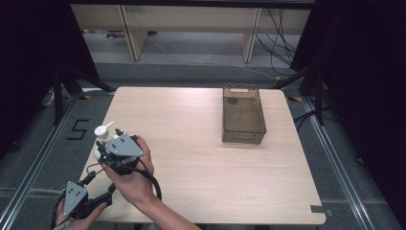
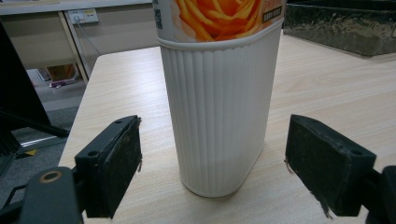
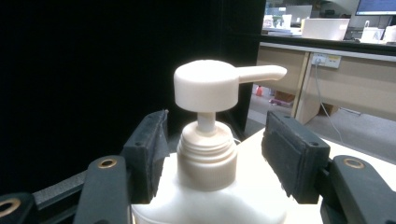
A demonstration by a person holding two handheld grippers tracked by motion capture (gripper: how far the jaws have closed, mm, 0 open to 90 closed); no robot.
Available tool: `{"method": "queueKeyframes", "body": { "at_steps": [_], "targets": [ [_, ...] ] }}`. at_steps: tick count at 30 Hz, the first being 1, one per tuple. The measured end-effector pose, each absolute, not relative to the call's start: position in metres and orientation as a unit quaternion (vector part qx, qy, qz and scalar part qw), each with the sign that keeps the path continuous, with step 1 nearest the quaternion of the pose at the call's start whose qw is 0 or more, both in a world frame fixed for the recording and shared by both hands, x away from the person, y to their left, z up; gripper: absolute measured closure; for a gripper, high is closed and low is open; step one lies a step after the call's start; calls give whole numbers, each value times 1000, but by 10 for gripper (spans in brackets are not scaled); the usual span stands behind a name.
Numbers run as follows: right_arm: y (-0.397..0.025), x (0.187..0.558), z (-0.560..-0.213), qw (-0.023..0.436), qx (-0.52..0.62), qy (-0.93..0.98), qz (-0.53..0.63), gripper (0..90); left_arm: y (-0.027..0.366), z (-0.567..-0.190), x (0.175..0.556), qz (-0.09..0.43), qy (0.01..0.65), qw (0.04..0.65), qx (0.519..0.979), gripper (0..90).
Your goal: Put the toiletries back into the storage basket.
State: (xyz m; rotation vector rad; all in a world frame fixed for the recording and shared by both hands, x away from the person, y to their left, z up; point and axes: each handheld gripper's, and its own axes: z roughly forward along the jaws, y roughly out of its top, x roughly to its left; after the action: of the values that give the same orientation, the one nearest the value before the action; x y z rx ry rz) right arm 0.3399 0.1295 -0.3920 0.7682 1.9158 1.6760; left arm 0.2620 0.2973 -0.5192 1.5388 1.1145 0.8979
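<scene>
At the near left edge of the worktop (image 1: 206,158), the left tongs (image 1: 91,203) sat low beside the person's left hand, pointed at the foot of the pump bottle (image 1: 102,139). In the left gripper view those tongs (image 2: 212,158) stood wide, a pad on either side of the bottle's ribbed white base (image 2: 217,116) and clear of it on both flanks, so nothing was held there; they seemed lined up to steady the body low down.

Just right of that, the right tongs (image 1: 112,141) came in higher, level with the bottle's neck. In the right gripper view these tongs (image 3: 212,156) bracketed the threaded collar (image 3: 205,149) under the pump head (image 3: 210,84), whose spout pointed right. The pads looked close to the collar, yet a gap showed on the right side, so I judged them open rather than clamped, probably placed to grip the collar or work the pump. The bottle stood upright on the worktop, an orange-printed label above its ribs.

Far right, well apart from the bottle, a dark translucent bin (image 1: 243,115) rested on the worktop, and it looked empty.
</scene>
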Motion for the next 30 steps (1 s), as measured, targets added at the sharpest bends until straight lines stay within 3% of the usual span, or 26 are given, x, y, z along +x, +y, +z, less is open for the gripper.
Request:
{"method": "queueKeyframes", "body": {
  "at_steps": [30],
  "targets": [
    [148,347,-383,229,290,701,610,438,298,-520,262,371,460,495,637,176]
  ]
}}
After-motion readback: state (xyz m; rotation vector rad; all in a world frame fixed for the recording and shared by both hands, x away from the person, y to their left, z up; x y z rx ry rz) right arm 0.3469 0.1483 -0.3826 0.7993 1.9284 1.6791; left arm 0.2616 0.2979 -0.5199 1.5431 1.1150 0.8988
